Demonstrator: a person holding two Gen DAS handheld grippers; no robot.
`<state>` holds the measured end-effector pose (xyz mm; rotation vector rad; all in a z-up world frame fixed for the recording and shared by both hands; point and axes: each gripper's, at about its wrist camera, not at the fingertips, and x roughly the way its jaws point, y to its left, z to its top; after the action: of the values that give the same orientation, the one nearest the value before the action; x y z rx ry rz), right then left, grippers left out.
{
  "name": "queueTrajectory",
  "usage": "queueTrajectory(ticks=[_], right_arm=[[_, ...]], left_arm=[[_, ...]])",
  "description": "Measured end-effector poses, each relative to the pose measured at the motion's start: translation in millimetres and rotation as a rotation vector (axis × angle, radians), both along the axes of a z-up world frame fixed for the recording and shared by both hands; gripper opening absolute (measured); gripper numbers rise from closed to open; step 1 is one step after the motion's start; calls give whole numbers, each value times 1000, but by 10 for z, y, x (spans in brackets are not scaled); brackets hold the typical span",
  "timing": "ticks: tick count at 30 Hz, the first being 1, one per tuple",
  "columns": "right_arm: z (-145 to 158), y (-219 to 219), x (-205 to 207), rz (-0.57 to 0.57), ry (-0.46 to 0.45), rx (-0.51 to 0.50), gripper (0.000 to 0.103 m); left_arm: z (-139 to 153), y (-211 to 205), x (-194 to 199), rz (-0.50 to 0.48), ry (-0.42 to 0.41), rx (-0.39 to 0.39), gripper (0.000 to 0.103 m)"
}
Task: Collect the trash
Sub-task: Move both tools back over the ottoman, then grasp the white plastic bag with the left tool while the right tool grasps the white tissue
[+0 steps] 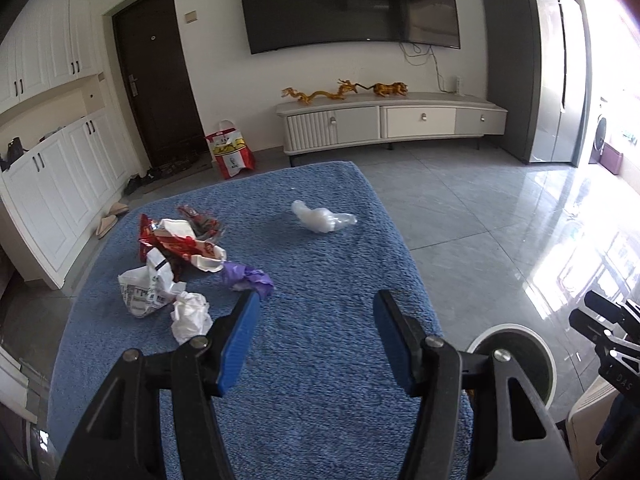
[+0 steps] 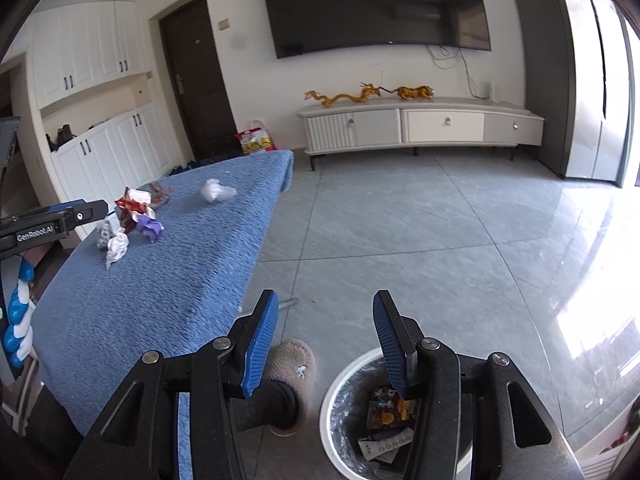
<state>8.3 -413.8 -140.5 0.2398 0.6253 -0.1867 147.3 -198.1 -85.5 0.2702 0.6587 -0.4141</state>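
Note:
Trash lies on a blue-towelled table (image 1: 320,360): red snack wrappers (image 1: 176,240), a printed white wrapper (image 1: 144,292), a crumpled white tissue (image 1: 192,316), a purple scrap (image 1: 248,276) and a clear plastic bag (image 1: 322,218). My left gripper (image 1: 316,312) is open and empty above the table, its left finger near the purple scrap. My right gripper (image 2: 326,312) is open and empty over the floor, above a white-rimmed bin (image 2: 348,392) that holds wrappers. The same trash pile (image 2: 128,220) and plastic bag (image 2: 216,192) show in the right wrist view.
The bin (image 1: 516,360) stands on the grey tile floor right of the table. A foot in a slipper (image 2: 292,376) is beside it. A TV cabinet (image 1: 392,120), a red shopping bag (image 1: 230,154) and white cupboards (image 1: 60,184) line the walls.

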Motion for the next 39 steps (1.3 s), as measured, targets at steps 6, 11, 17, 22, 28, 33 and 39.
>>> queueTrajectory(ticks=[6, 11, 17, 22, 28, 33, 39], right_arm=[[128, 175, 151, 62, -31, -13, 51], [234, 337, 297, 123, -60, -26, 51], [329, 531, 407, 181, -81, -34, 51], [399, 676, 432, 209, -84, -40, 52], [438, 811, 503, 224, -74, -38, 56], [432, 990, 690, 255, -48, -39, 58], [361, 1360, 1057, 330, 1, -52, 61]], left_arm=[[46, 170, 63, 71, -36, 0, 57], [65, 314, 141, 124, -48, -2, 57], [43, 500, 191, 162, -37, 0, 57], [27, 829, 252, 176, -18, -47, 69], [-34, 1414, 405, 223, 33, -102, 70], [-201, 1862, 571, 271, 88, -105, 70], [-420, 2142, 894, 253, 168, -131, 70]])
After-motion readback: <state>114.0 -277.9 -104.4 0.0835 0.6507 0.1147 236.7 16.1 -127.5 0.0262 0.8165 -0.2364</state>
